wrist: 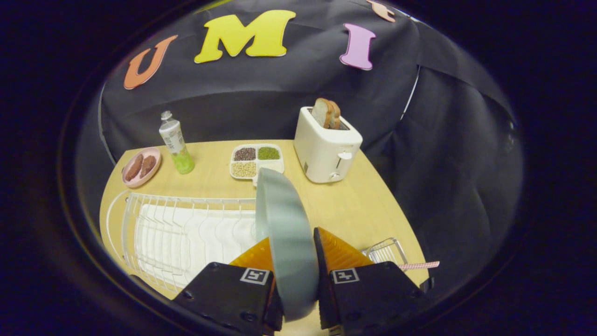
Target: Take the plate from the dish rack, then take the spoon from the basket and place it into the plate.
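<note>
Plate (284, 233) clamped edgewise between claw (293, 247) fingers

The gripper (291, 242) is holding the grey plate (285, 233) on edge, both fingers (338, 252) pressing its faces, beside the white dish rack (182, 233). The basket (387, 251) with the spoon's handle (419, 265) is sitting beyond the right finger. A toaster (326, 149) is standing farther back on the table (354, 205).
</note>
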Motion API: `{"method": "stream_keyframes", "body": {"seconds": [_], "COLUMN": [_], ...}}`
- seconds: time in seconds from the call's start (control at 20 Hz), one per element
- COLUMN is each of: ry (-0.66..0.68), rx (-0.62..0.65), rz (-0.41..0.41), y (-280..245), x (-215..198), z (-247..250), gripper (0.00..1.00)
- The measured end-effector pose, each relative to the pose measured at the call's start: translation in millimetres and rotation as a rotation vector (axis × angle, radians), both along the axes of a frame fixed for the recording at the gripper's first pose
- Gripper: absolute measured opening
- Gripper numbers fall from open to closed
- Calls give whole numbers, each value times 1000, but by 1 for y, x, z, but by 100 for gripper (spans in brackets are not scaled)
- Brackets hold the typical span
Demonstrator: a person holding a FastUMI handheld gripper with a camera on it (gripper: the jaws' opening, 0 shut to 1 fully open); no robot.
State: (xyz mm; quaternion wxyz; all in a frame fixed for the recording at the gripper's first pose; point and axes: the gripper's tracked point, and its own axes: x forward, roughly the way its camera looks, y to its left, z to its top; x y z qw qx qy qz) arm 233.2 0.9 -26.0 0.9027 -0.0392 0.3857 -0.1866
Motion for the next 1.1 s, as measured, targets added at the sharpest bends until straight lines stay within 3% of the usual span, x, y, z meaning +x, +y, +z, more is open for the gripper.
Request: {"method": "stream_keyframes", "body": {"seconds": [0.2, 0.45, 0.75, 1.1], "ry": [-100, -206, -269, -184], "rx": [-21, 139, 346, 522], "rz": [14, 134, 221, 247], "y": [9, 38, 53, 62], "x": [-5, -54, -140, -207], "z": [26, 48, 11, -72], "gripper": [35, 35, 35, 35]}}
